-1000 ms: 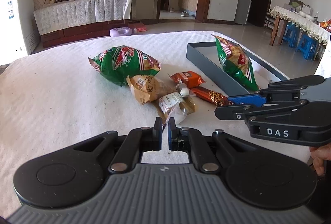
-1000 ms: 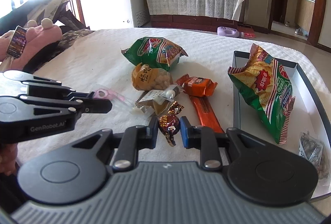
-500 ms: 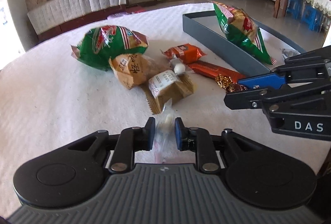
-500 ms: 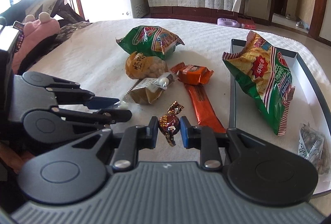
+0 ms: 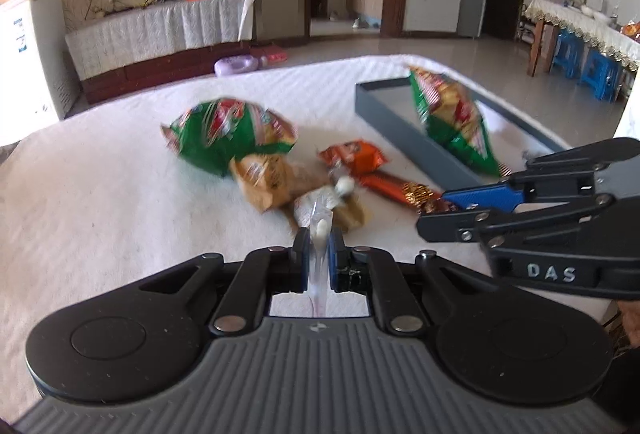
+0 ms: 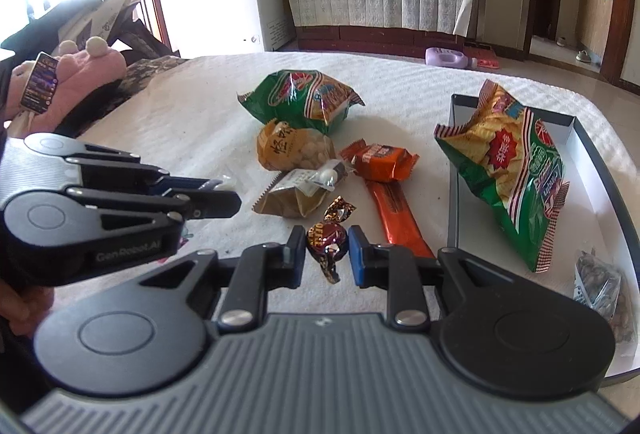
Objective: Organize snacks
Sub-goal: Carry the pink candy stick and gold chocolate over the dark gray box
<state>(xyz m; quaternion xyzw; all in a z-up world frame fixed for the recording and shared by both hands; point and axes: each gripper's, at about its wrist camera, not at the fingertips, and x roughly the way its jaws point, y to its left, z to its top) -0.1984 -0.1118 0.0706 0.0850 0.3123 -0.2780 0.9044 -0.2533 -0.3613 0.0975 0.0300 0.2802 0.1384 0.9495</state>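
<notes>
Left wrist view: the left hand-held gripper (image 5: 319, 242) is clamped on a small clear-wrapped candy (image 5: 320, 230), its thin wrapper tail running back between the pads. The log's figure for the jaws is falling to its lowest, so they are closing on that wrapper at this moment. Ahead, on the white bedspread (image 5: 100, 201), lies the loose heap: a green chip bag (image 5: 228, 137), a tan nut packet (image 5: 266, 179), an orange wafer pack (image 5: 352, 155) and a long orange bar (image 5: 392, 187). The grey tray (image 5: 416, 137) sits toward the bed's far right edge, with a second chip bag (image 5: 452, 117) leaning in it. The right hand-held gripper (image 5: 460, 211) shows from the side, just right of the heap.

Right wrist view: the right hand-held gripper (image 6: 327, 252) is clamped on a dark foil-wrapped chocolate (image 6: 326, 238), gripped across its round body. The tray (image 6: 596, 201) lies to the right, its near end holding a seed packet (image 6: 600, 282).

To do this well, I judge each candy should be carried clear over the tray's wall before the jaws part. The left one is held only by slippery film, so it calls for a level, unhurried move. Aim for bare tray floor beside the chip bag.
</notes>
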